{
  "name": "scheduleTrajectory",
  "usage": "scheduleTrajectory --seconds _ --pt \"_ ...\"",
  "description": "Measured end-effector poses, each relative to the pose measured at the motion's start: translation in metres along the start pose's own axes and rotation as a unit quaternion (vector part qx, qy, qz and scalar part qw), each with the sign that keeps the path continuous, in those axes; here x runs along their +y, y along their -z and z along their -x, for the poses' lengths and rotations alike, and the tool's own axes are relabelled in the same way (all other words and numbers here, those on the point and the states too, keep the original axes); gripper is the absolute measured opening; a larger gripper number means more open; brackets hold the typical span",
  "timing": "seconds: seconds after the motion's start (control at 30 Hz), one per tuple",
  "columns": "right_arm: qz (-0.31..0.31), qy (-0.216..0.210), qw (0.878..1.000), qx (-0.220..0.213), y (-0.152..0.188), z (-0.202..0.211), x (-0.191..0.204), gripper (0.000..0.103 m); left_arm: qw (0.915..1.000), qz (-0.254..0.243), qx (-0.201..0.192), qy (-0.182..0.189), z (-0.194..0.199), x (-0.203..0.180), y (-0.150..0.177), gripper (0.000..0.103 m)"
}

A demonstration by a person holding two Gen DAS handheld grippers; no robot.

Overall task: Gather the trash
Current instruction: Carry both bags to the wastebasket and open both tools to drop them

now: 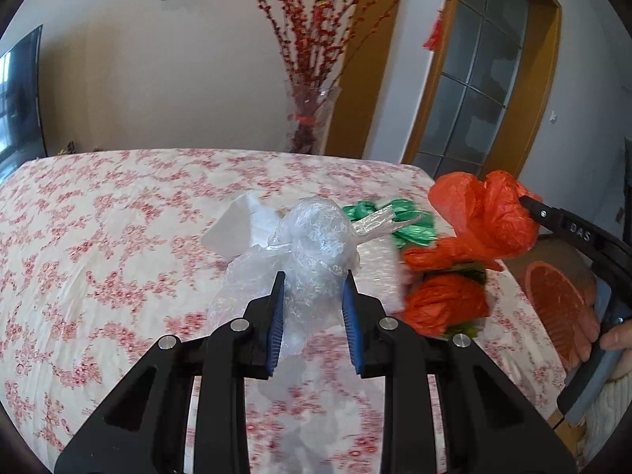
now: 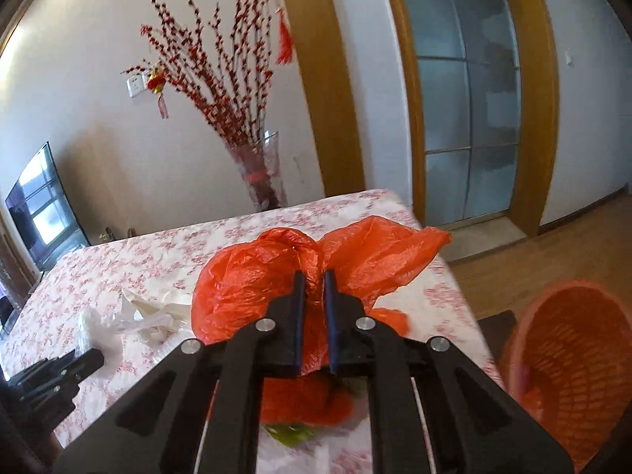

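My left gripper (image 1: 314,280) is shut on a crumpled clear plastic bag (image 1: 316,237), held above the floral tablecloth (image 1: 98,217). My right gripper (image 2: 314,276) is shut on an orange plastic bag (image 2: 252,272), lifted off the table; the left wrist view shows that orange bag (image 1: 486,213) pinched at the right gripper's tips (image 1: 529,203). A second orange wad (image 1: 446,304) lies on the cloth with green scraps under it. Green wrappers (image 1: 410,225) and white paper (image 1: 233,225) lie behind the clear bag.
An orange woven basket (image 2: 572,359) stands off the table's right edge, with a wooden floor beyond it. A tall vase of red branches (image 1: 312,118) is past the far edge. A person's hand (image 1: 616,339) holds the right gripper. A television (image 2: 43,213) is at the left.
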State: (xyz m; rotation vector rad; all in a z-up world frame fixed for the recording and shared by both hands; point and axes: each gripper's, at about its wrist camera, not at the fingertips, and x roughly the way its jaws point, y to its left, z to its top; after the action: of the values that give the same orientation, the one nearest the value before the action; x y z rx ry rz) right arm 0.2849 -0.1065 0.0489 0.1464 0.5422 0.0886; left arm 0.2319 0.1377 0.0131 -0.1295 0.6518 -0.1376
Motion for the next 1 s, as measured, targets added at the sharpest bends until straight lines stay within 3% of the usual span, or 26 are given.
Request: scheduleTrajectory --seconds 0.53,1.0 --pt "-0.068 0.094 0.993 -0.037 0.039 0.08 -0.093 0.011 0.9965 -0.047 0.003 0.069 -0.005 -0.097 0.001 0.027" --pt "-0.11 0.19 0.973 -0.066 0.068 0.123 -0.175 0.011 0.984 -0.096 0.021 0.149 -0.023 -0.203 0.013 0.027"
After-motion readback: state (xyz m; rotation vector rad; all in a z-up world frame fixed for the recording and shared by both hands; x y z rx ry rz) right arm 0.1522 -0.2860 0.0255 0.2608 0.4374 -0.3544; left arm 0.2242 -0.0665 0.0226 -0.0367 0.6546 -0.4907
